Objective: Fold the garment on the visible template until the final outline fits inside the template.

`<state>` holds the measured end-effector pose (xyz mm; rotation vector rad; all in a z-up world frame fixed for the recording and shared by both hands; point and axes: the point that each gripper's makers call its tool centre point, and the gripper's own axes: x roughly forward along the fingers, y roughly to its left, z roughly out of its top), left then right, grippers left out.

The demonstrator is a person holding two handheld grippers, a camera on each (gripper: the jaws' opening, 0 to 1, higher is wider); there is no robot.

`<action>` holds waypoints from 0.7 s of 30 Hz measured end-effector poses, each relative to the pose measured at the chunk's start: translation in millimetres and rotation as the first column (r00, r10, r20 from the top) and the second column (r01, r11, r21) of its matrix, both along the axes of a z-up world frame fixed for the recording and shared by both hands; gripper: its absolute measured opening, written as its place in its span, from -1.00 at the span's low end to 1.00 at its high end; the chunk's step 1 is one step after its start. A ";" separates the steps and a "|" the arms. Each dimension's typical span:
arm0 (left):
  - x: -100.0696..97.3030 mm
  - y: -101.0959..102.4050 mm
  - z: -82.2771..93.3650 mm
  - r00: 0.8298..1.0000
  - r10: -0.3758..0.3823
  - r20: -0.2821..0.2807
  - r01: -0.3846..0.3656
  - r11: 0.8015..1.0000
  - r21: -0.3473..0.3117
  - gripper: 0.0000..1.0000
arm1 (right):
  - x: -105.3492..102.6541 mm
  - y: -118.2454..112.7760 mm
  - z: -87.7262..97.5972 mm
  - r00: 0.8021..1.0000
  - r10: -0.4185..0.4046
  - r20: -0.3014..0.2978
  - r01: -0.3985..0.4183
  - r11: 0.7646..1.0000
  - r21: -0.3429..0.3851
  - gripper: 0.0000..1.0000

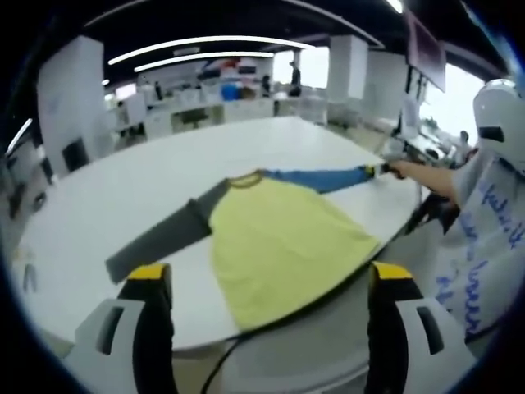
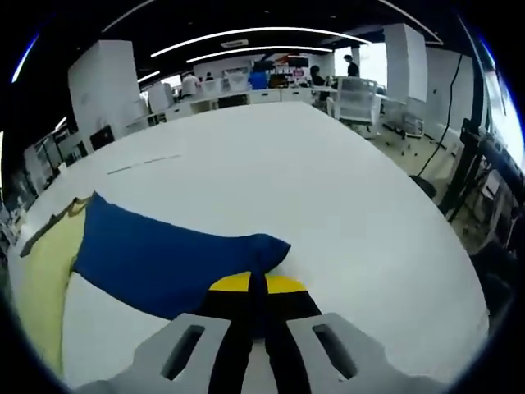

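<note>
A long-sleeved shirt lies flat on the white table: yellow body, grey sleeve stretched to the left, blue sleeve stretched to the right. My left gripper hovers open in front of the shirt's hem, its yellow-tipped jaws wide apart and holding nothing. The right gripper sits at the end of the blue sleeve. In the right gripper view, the right gripper is shut on the cuff of the blue sleeve, which runs left to the yellow body.
The table's near edge runs just under the shirt's hem, and a dark cable hangs below it. A person's arm and white printed top are at the right. The table's far half is bare; desks and chairs stand beyond.
</note>
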<state>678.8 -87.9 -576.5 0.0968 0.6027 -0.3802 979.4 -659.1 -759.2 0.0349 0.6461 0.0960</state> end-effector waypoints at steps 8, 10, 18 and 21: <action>2.0 -6.1 4.3 0.999 -0.022 0.022 0.023 1.000 -0.015 0.91 | 7.4 -0.2 17.9 1.000 0.012 0.024 -0.011 1.000 -0.020 -0.93; 1.5 -6.8 5.7 0.999 -0.022 0.028 0.023 1.000 -0.016 0.91 | 7.7 1.9 25.3 0.999 0.018 0.037 -0.017 1.000 -0.022 -0.93; -2.7 -7.3 8.6 0.998 -0.018 0.061 0.020 0.999 -0.026 0.98 | 6.1 10.8 45.4 0.997 0.038 0.060 -0.036 0.999 -0.035 -0.93; -4.0 -4.4 7.6 0.998 -0.014 0.060 0.016 1.000 -0.026 0.97 | 5.9 17.8 57.0 0.995 0.052 0.082 -0.049 0.998 -0.035 -0.93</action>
